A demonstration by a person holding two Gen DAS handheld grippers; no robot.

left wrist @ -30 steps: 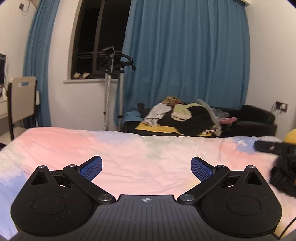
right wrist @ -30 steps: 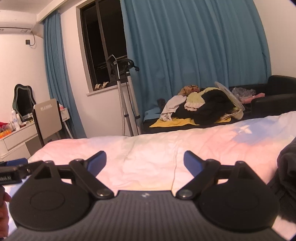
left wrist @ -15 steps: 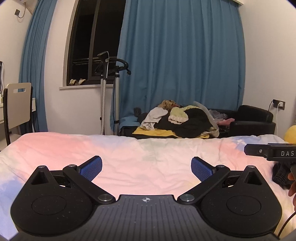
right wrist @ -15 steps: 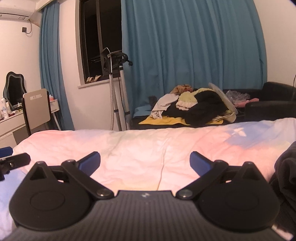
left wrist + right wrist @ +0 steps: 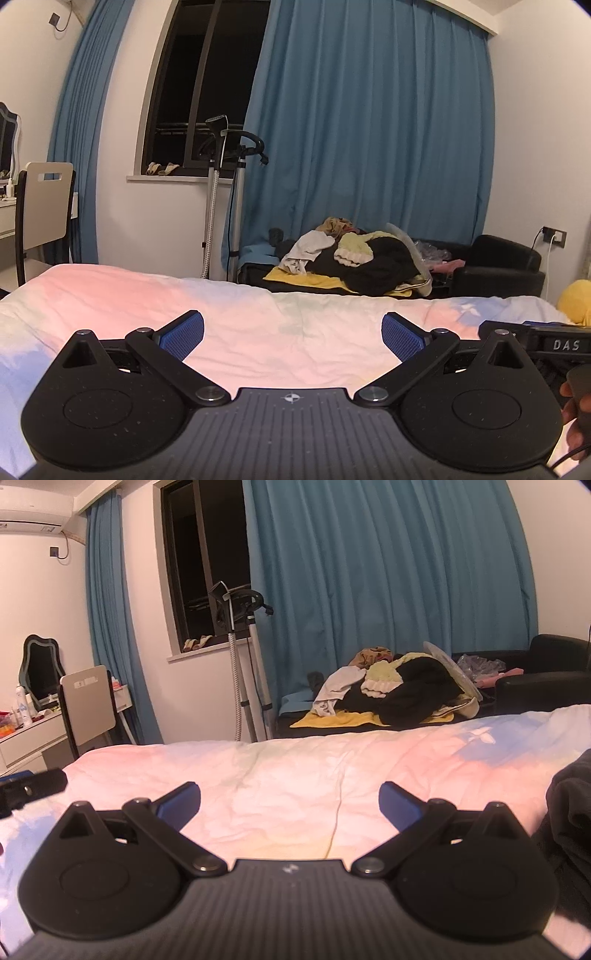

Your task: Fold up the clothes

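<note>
both grippers spread wide over the bed, dark garment at its right edge

since a second ago the left gripper (image 5: 291, 338) has been carried sideways and somewhat upward: in its own view the black garment that filled the lower right corner is now hidden, and the right gripper's body marked "das" (image 5: 561, 345) is seen there instead, just beside a hand (image 5: 576, 406) at the frame edge. the right gripper (image 5: 290, 805) has scarcely shifted; its jaws have just been opening and are now spread fully, with nothing between them. the left gripper's blue pads (image 5: 183, 334) are likewise held wide apart and nothing is grasped.

both grippers are held above the near edge of the bed (image 5: 295, 771), which is covered by a pink, white and pale blue duvet. a dark knitted garment (image 5: 569, 812) is lying at the bed's right edge, just beside the right gripper but not touched by it. beyond the far edge of the bed a heap of mixed clothes (image 5: 354, 258) is piled on a black sofa (image 5: 498, 266) in front of blue curtains (image 5: 369, 129). a garment steamer (image 5: 221, 184) is stood under the dark window.
</note>
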